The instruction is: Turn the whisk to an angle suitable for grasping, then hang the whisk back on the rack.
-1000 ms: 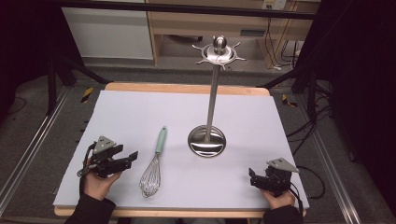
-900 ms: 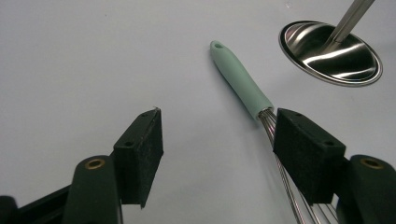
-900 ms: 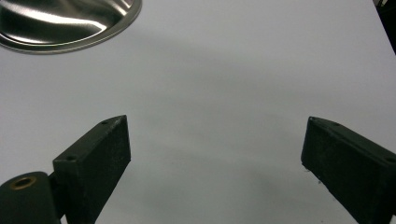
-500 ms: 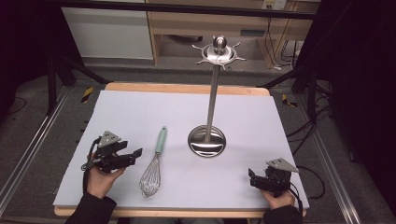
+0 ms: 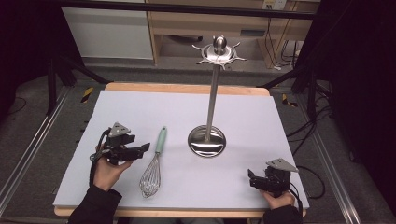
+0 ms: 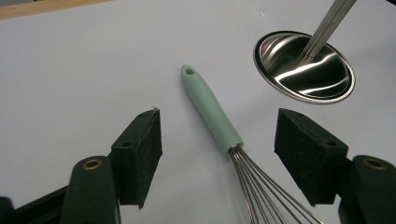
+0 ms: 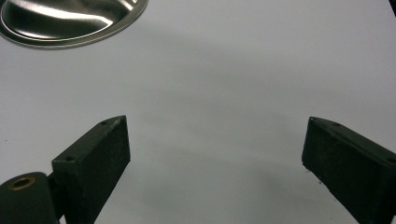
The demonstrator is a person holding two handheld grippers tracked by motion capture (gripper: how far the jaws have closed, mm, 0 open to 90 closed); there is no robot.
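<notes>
A whisk with a mint-green handle (image 5: 160, 140) and wire head (image 5: 150, 178) lies on the white table sheet (image 5: 140, 112), left of centre. In the left gripper view the whisk handle (image 6: 210, 111) runs between the jaws, which stand wide apart above it. My left gripper (image 5: 144, 148) is open, just left of the handle and pointing at it. A tall steel utensil stand (image 5: 211, 107) with a round base (image 5: 207, 141) and hooked crown (image 5: 219, 50) rises at centre. My right gripper (image 5: 251, 179) rests open near the front right edge, over bare sheet (image 7: 210, 93).
The wooden table edge (image 5: 187, 87) shows behind the sheet. Metal rails (image 5: 28, 154) run along the floor on both sides. A shelf unit (image 5: 205, 28) and cables (image 5: 275, 42) stand beyond the table. The stand's base rim (image 7: 70, 23) lies ahead-left of my right gripper.
My left gripper has moved right and slightly forward, closing in on the whisk handle. The right gripper has stayed put.
</notes>
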